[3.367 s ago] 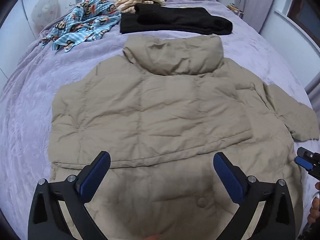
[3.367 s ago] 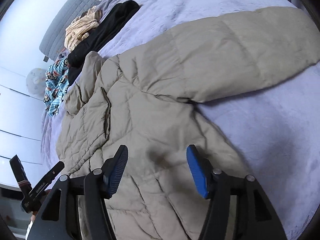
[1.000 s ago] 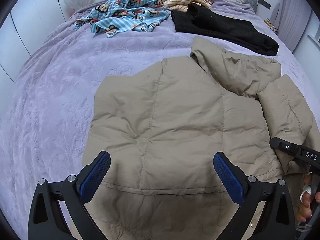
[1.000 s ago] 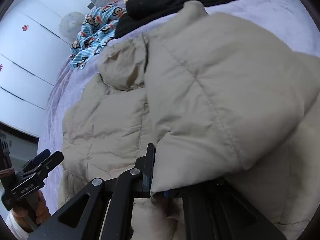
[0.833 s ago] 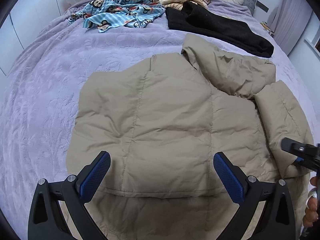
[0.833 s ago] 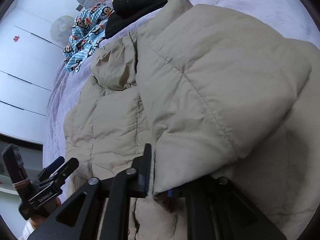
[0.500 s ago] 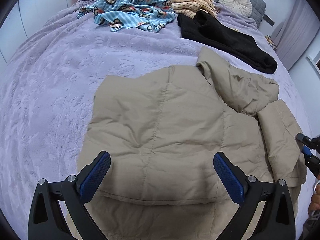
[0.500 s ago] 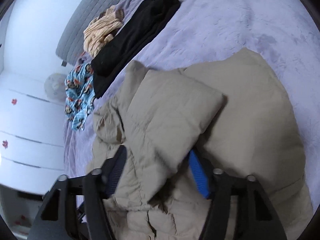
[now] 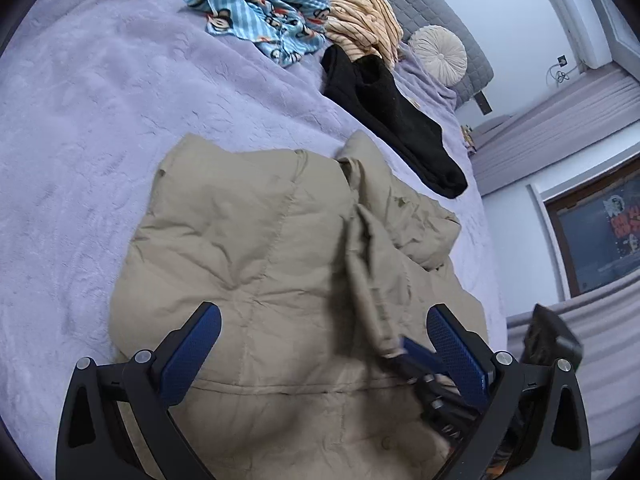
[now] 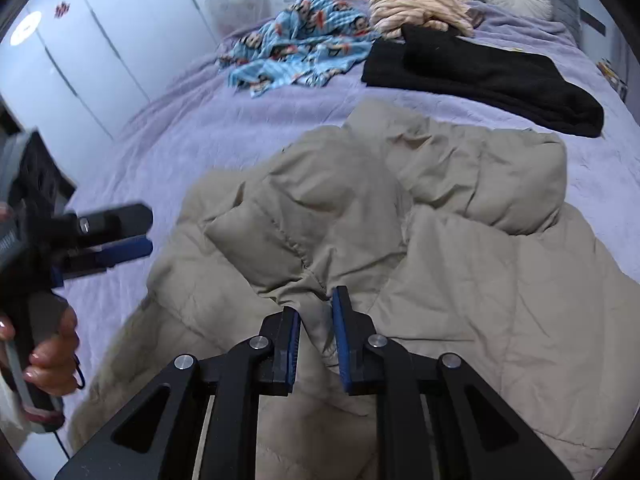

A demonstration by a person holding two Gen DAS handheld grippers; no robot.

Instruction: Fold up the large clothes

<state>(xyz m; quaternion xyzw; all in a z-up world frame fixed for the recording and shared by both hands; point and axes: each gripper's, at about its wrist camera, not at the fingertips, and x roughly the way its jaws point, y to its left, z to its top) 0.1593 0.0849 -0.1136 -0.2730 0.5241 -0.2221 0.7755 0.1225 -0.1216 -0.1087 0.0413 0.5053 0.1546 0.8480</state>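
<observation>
Right wrist view: the beige puffer jacket (image 10: 420, 216), spread over the near part of the purple bed (image 10: 224, 128), is pinched at a fold by the right gripper (image 10: 316, 320); the left gripper (image 9: 320, 340) is held wide apart above it; its near hem is cut off by the frame.

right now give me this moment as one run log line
stage: folding sleeve | right tongs: shut on beige puffer jacket | left tongs: open, above jacket

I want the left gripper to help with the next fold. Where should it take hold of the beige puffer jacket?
Probably the puffer jacket's free left edge, approached from the bare blanket side: the left gripper is open, while the right gripper pinches the middle.
</observation>
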